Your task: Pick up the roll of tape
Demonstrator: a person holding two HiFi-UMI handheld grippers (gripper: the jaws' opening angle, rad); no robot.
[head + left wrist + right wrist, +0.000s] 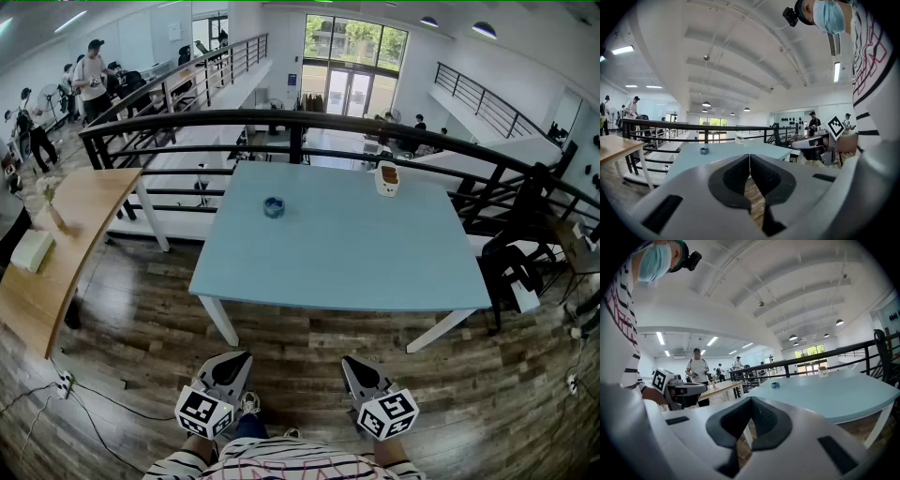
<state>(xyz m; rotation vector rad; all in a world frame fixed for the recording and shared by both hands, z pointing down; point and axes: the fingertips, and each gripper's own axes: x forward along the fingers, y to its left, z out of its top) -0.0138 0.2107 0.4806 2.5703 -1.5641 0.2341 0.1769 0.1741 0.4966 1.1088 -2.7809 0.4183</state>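
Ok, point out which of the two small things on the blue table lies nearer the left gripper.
The dark blue roll of tape, left of centre. The white cup stands farther back and to the right, near the far edge.

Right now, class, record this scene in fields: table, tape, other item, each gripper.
Table: light blue rectangular table, white legs
Tape: small blue roll of tape, lying on the table's far left part, untouched
Other item: small white container, near the far edge, right of the tape
Left gripper: shut, empty, short of the table
Right gripper: shut, empty, short of the table
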